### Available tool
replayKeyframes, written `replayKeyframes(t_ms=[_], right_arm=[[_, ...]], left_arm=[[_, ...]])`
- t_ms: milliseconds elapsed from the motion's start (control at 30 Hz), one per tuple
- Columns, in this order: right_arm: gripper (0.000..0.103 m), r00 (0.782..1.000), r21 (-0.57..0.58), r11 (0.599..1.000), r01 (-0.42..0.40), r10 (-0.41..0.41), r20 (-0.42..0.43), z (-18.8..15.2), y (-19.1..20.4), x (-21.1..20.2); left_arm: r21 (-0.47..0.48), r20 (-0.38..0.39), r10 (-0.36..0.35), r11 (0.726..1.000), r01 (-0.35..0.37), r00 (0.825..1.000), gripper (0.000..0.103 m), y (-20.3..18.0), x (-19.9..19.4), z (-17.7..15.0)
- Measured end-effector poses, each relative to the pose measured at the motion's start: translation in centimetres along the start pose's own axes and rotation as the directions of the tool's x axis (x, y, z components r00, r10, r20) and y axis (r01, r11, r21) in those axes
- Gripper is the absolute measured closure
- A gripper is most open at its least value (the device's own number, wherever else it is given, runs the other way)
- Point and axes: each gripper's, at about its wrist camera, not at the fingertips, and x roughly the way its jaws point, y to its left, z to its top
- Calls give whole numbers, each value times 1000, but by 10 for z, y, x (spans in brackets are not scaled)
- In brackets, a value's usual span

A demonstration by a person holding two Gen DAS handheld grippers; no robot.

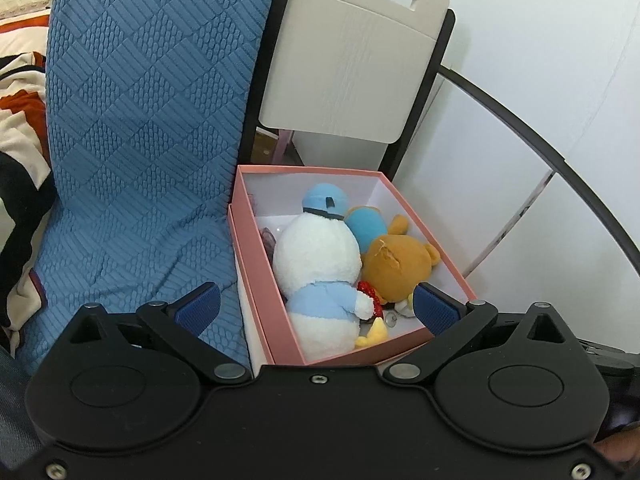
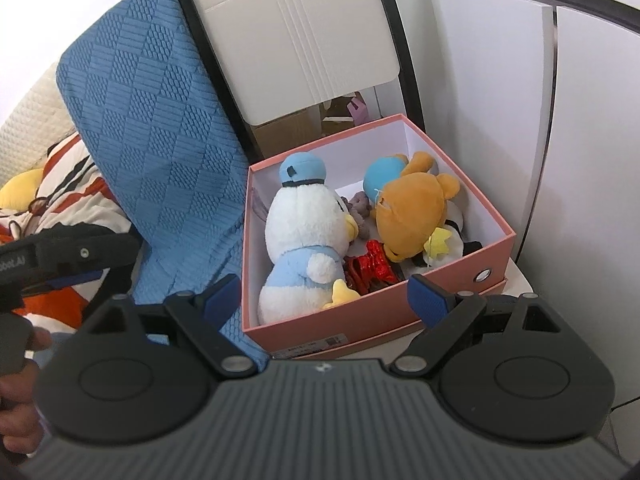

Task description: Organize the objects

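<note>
1. The blue quilted cover (image 2: 160,128) rises just to the left of the pink box (image 2: 460,280); a white chair back (image 2: 296,40) stands behind the box. Keep both out of any swing of the arms.

2. The pink box sits open on a white surface (image 2: 520,280), its lid apparently nested beneath it. It looks like the collecting place, so the sorting seems far along.

3. Inside the box, against its left wall, lies the white duck plush (image 1: 316,256) with blue cap and shirt, the biggest toy. If it is to be shifted, grip the soft body, not the cap.

4. Right of the duck in the box lies the brown bear plush (image 1: 396,264), with a blue plush (image 1: 366,222) behind it.

5. Between duck and bear, toward the box's near wall, sits a shiny red ornament (image 2: 370,266). It looks fragile, so press nothing onto it.

6. The left gripper (image 1: 316,308) hovers at the box's near edge, jaws spread wide and empty; the right gripper (image 2: 324,300) likewise, wide apart and holding nothing. Lower straight down inside the walls.
</note>
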Motion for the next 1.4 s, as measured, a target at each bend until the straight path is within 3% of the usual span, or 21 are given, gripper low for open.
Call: replayKeyframes(t_ms=[333,1400], right_arm=[[12,1000,9,1000,-17,18,-19,-5,-4,7],[12,999,8,1000,-17,17,-31,-4,-2,10]], left_arm=[[-3,0,35,999,-35,999,1,0,2,-4],[-3,-8,30,1000,-30,1000,1,2,-4,-2]])
